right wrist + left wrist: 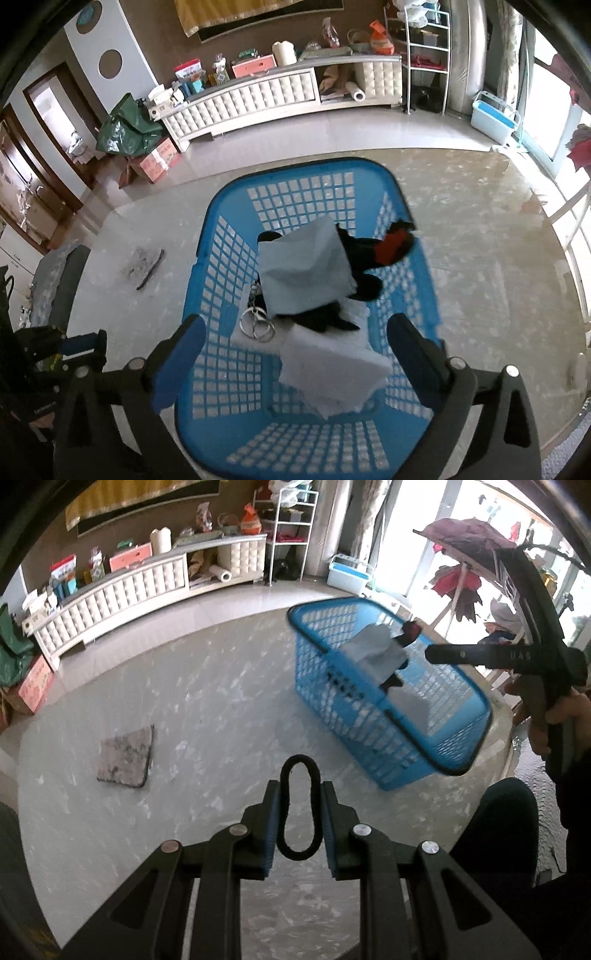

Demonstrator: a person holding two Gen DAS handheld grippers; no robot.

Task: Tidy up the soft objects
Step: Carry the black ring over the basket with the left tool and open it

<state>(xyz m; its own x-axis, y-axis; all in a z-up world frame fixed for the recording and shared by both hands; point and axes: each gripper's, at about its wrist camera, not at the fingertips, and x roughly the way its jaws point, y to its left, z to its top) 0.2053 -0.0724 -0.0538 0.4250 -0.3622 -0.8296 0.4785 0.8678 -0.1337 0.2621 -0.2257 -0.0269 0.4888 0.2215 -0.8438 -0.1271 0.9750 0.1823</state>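
Sorting is midway: the blue basket (pixel 207 254) on the bench (pixel 207 686) already holds a pale folded cloth (pixel 303 269), a white folded cloth (pixel 332 373) nearer the camera, a black soft item with a red patch (pixel 391 247) and a ring of keys (pixel 258 326). The right tongs (pixel 295 354) hang over the basket with jaws spread wide and nothing between the pads, so that hand looks to have finished a drop and is free. The left tongs (pixel 298 819) are nearly closed on a black elastic loop (pixel 297 812), pinched at its sides between the blue pads and held above the bare bench, well short of the basket. A grey mottled pad (pixel 125 757) lies alone on the bench to the left, apart from everything. Next, by my reading, the loop needs carrying across over the basket rim and releasing inside; after that the grey pad remains to be fetched.
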